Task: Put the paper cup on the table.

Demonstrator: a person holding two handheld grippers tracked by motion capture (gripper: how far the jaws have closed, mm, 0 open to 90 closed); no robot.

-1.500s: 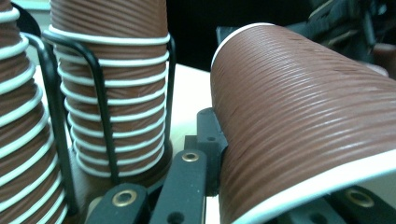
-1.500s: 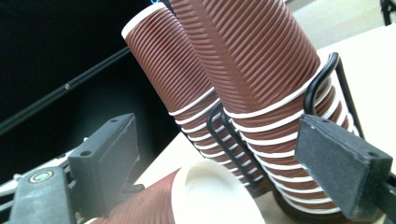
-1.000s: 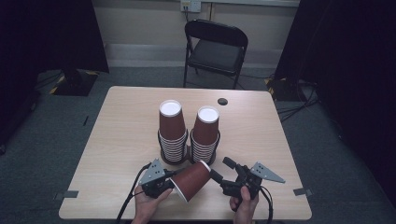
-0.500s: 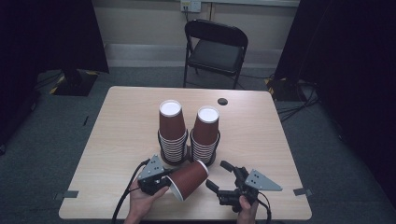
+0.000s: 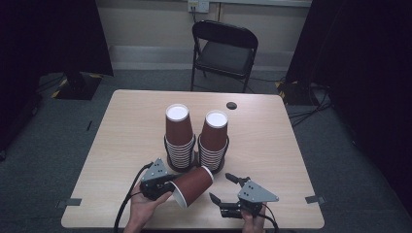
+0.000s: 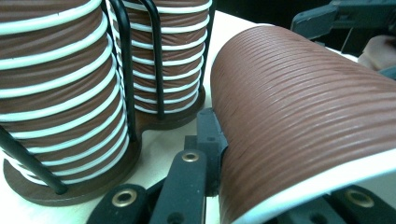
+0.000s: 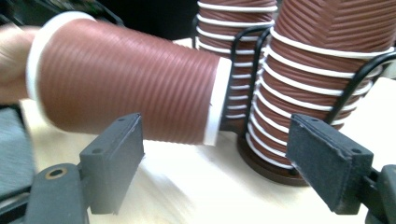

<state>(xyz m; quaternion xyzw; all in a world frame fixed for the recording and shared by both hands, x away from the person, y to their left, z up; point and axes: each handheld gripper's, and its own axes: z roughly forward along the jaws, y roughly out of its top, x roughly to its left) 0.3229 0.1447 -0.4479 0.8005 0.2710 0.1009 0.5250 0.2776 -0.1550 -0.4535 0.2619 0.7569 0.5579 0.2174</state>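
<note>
Item: paper cup (image 5: 192,184), on its side near the surface's front edge | left tool (image 5: 156,182) pinching it | right tool (image 5: 228,191) spread, empty | advice: you grip its free end squarely before pulling.

A: The loose cup (image 5: 192,184) looks like paper, brown with fine ribbing, matt; its rim is a smooth white roll.

B: Same for the stacked cups (image 5: 178,138) near the table's middle. The holder (image 6: 126,70) around them?

A: Thin black wire, slightly glossy, on a brown base (image 6: 84,186) with a wood-like matt face.

B: The table (image 5: 291,145) reads as pale wood-grain laminate, smooth with a soft sheen.

A: The right gripper (image 7: 215,172) has pads (image 7: 327,161) of dark, matt, slightly grainy rubber or plastic.

B: The left gripper (image 6: 261,186) has black plastic links with brass-coloured rivets (image 6: 190,157), shiny.

A: The chair (image 5: 224,51) beyond the far edge: black metal frame, dull padded seat.
</note>
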